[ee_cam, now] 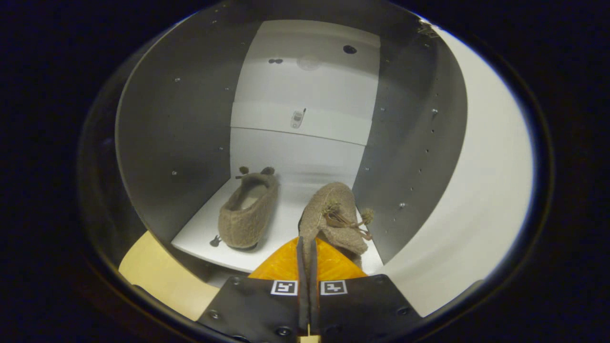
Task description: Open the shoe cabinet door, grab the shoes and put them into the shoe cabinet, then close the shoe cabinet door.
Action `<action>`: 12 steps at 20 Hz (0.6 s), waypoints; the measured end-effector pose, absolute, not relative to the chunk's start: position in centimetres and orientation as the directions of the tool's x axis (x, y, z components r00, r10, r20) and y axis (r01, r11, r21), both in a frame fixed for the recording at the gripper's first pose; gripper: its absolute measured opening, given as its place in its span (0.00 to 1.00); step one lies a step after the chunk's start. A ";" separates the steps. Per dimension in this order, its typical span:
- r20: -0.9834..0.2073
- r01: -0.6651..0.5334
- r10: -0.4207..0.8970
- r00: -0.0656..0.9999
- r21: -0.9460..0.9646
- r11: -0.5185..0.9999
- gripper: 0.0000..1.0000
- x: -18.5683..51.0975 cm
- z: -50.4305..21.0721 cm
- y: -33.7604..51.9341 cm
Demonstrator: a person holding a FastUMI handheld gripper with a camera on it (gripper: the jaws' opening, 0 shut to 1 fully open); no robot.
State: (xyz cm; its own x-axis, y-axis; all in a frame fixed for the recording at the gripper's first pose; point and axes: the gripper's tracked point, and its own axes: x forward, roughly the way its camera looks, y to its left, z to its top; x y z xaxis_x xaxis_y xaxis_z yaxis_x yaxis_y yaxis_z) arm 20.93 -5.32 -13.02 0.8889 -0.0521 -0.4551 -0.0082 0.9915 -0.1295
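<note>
- Looking into the open shoe cabinet (190, 119), you see grey side walls and a white back wall.
- The gripper (307, 247) points into the cabinet, and its two fingers are squeezed close with only a thin gap between them.
- The fingers pinch the edge of a fuzzy tan shoe (333, 214) right at their tips.
- This held shoe hangs tilted just over the white shelf (200, 233), near the grey wall on the right.
- It has little pom-poms and a brown string bow (345, 216) on its top.
- A second tan shoe (248, 209) sits flat on the same shelf, further left and a bit deeper in.
- That second shoe has two small round ears at its far end and its opening faces up.
- The two shoes are near each other but do not touch.
- A small guitar sticker (215, 241) is on the shelf just beside the second shoe.
- A small phone sticker (297, 118) is on the white back wall, higher up.
- The white cabinet door (481, 190) stands open, swung out past the right wall.
- A pale yellow floor (152, 271) shows below the shelf, left of the fingers.
</note>
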 end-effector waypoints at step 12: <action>-0.492 -0.044 -0.032 0.870 -0.141 0.989 0.03 26.8 -14.9 -5.9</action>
State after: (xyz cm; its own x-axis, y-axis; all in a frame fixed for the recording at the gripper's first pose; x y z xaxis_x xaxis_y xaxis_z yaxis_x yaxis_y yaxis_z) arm 26.79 -5.86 -14.87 0.8700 -0.0316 -0.4920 -0.0437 0.9891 -0.1408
